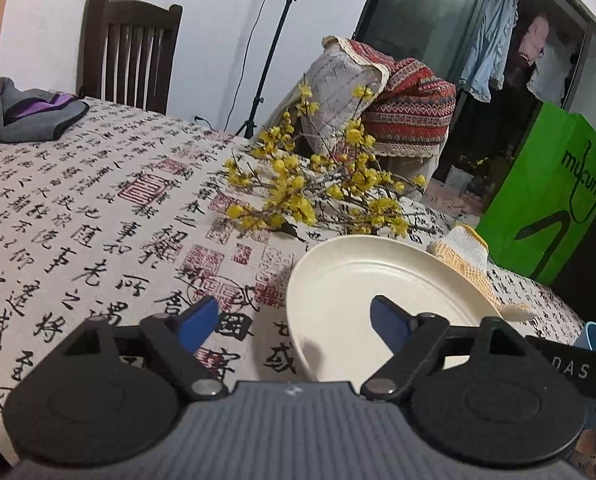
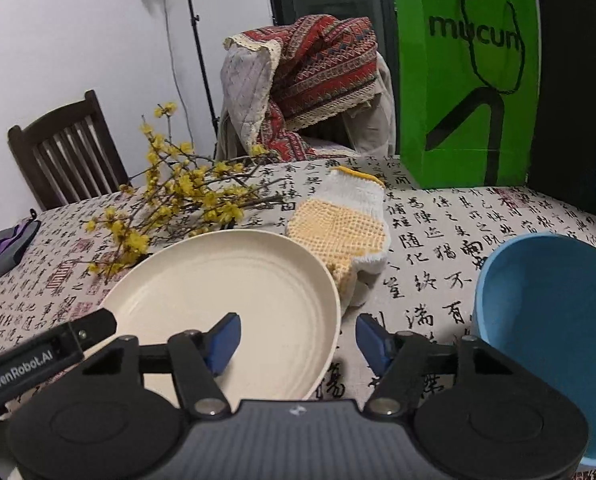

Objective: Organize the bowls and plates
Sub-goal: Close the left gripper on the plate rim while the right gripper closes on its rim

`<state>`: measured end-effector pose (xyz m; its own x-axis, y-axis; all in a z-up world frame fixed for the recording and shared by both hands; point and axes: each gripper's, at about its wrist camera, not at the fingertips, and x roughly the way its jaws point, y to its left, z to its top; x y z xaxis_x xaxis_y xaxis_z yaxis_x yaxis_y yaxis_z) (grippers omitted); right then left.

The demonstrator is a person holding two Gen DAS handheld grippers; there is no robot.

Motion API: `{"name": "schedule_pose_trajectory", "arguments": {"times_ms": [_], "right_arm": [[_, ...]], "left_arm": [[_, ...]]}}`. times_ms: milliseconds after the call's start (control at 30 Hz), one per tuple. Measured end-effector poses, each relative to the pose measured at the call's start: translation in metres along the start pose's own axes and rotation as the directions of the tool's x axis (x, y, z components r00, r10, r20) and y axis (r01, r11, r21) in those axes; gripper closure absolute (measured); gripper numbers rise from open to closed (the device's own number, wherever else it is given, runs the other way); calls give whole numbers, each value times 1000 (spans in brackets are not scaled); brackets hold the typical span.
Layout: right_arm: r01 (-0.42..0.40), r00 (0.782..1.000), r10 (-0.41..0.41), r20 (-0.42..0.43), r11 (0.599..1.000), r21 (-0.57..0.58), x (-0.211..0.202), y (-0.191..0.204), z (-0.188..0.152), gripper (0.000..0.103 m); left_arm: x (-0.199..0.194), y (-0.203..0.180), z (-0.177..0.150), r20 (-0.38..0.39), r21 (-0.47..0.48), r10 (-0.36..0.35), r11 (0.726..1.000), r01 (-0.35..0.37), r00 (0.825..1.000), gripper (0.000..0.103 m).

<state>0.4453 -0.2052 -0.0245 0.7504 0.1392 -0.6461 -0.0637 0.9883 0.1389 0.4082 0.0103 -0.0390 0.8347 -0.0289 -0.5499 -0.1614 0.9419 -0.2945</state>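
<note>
Straddling opposite rims of the cream plate [image 2: 226,300], left tool [image 1: 294,320] and right tool [image 2: 298,340] gape unclenched.

On the table stood one round cream plate [image 2: 222,292] at 9 o'clock, one blue bowl [image 2: 550,328] at 3 o'clock, one knitted white-and-yellow glove [image 2: 342,224] at 12 o'clock.
</note>
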Motion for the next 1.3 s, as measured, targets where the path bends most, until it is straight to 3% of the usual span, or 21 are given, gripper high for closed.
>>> {"name": "schedule_pose_trajectory", "arguments": {"times_ms": [167,433,600,767,1300], "right_arm": [[7,999,-6,-35,1000,11,8,-2,-2,48],[-18,995,24,-99,998,59,19,-9,-5,71],[-28,995,36,-94,996,79,18,-11,-6,77],[-29,995,38,-92,995,97,19,-15,-5,81],[-32,996,40,-77,994,102,17,-17,-5,85]], "left_arm": [[4,-1,-2,-21,7,-7,1000,7,1000,32],[12,0,-4,-64,4,-43,999,43,997,59],[13,1,-4,-80,-3,-64,998,64,995,77],[14,5,-3,-86,-26,-52,998,50,995,88],[14,4,-2,-80,-12,-37,999,37,996,89]]}}
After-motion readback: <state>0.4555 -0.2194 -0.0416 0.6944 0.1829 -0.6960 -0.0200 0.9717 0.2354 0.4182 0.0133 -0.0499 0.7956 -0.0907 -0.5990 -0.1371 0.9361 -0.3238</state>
